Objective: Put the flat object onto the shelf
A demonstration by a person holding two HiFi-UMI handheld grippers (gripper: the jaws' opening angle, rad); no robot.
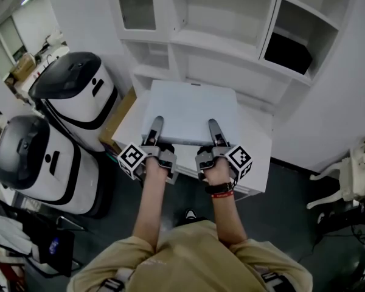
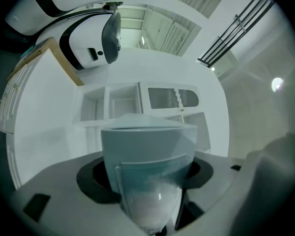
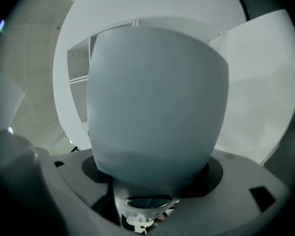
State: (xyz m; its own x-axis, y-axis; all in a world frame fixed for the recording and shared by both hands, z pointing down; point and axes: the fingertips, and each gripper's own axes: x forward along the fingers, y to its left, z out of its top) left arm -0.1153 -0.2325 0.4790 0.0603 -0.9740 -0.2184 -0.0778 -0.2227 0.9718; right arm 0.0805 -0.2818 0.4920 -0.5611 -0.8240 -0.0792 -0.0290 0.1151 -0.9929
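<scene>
Status: pick-up looks complete, placement not done. The flat pale grey rectangular panel [image 1: 191,109] is carried by its near edge in front of the white open-fronted shelf unit [image 1: 231,44] and lies on none of its boards. It sits roughly level, with its far edge toward the lower compartments but short of them. Left tongs [image 1: 159,122] are pinched on the near edge toward the panel's left corner, one jaw lying on top and the other under. The left gripper view shows the panel [image 2: 145,144] filling the gap between the jaws, with the shelf compartments beyond its far edge. Right tongs [image 1: 212,125] grip the same edge toward the right corner in the same way, and the right gripper view is almost filled by the panel [image 3: 157,97] running out from the jaws. The two grips sit side by side, well inside the corners, so most of the panel hangs forward of the tongs. A white-topped low cabinet [image 1: 258,157] lies beneath; from the head view I cannot tell whether the panel clears it or brushes it. A dark box [image 1: 288,52] takes up one right-hand compartment; the wide middle compartments look free. Remaining, by my estimate: bring the panel forward to a compartment wide enough, slide it in flat, let the board take its weight, spread both tongs and withdraw.
</scene>
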